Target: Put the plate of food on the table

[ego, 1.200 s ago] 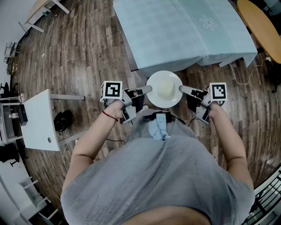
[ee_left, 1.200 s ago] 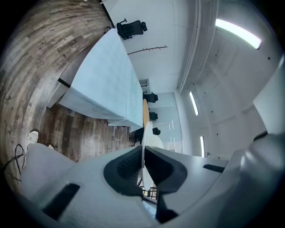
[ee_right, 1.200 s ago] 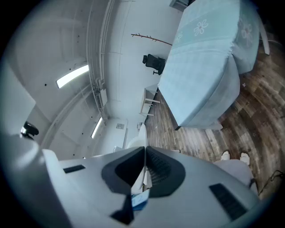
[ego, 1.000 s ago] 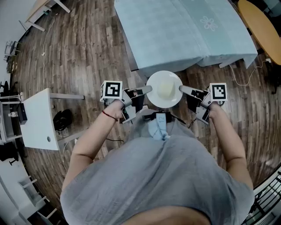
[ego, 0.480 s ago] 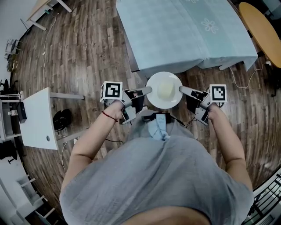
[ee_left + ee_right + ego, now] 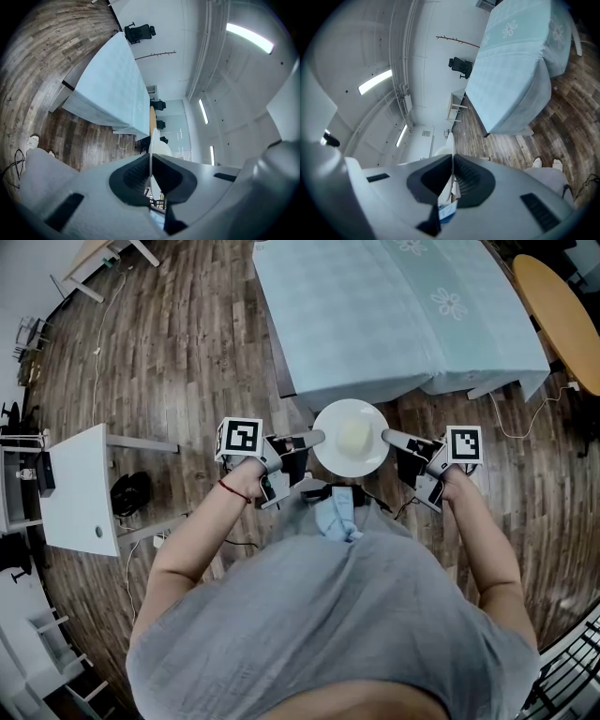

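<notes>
Head view, looking steeply down. The person's grey-shirted body fills the near half and hides the floor beneath it. The wood floor covers the rest. The tabletop, under a pale blue cloth, lies at the far side; its far end is cut off by the picture's edge. A round wooden table at the far right is cut off too. A small white desk stands well apart on the left.

The plate, white and round, hangs over the floor just near of the tabletop's near edge, not on it. The food is a pale lump at the plate's middle; what kind of food it is cannot be made out.

The left hand-held gripper clamps the plate's left rim, and the right hand-held gripper clamps its right rim.

Left gripper view: the left hand-held gripper has its jaws almost together, both dark pads pressed on the plate, seen edge-on as a thin white line.

Right gripper view: the right hand-held gripper is likewise nearly closed on the plate. Each gripper's own body hides the lower part of its view.
</notes>
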Motion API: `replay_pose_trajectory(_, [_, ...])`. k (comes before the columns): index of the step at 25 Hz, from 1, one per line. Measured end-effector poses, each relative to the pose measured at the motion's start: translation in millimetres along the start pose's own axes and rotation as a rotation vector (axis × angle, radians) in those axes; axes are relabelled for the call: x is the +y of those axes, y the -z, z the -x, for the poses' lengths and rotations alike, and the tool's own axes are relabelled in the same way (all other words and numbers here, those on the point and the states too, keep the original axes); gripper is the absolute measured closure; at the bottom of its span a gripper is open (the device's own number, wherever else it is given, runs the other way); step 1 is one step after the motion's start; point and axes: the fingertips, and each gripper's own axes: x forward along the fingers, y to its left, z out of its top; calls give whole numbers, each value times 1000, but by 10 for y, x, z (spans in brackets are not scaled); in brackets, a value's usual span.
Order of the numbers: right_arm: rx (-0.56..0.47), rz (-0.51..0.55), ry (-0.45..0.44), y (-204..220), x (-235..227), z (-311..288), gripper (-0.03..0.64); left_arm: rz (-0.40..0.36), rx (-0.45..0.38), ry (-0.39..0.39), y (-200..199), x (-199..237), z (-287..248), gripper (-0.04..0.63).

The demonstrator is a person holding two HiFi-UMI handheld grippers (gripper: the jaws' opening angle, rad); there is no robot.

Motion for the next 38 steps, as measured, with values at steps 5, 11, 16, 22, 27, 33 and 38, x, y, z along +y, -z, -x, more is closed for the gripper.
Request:
replay_pose_trajectory(5, [3,5,6,0,0,8,580,7,-9,-3,14,17,16,566])
replay_pose_trajectory(11, [3,0,3,-36,-11,84,580,18,-8,-4,40,10,-64,566])
replay_pose_trajectory(16, [-2,-4,17,-30,-20,89,581,15,-7,5,33,5,-72,565])
replay_pose_trajectory(22, [-10,-1,19,-57,-36,93,581,21,0,6,28,30,-87,566])
replay_pose_trajectory(27, [-18,13,26,-139,-78,74,580,13,9,9,-54,58,-126,566])
replay_pose_trajectory(33, [-33,11,32,-242,-104,13,581,1,17,32,-179,39,-168,566])
replay_pose_trajectory(38, [-28,1,45,-701,-132,-206,581,21,11,28,-671,45,-264,566])
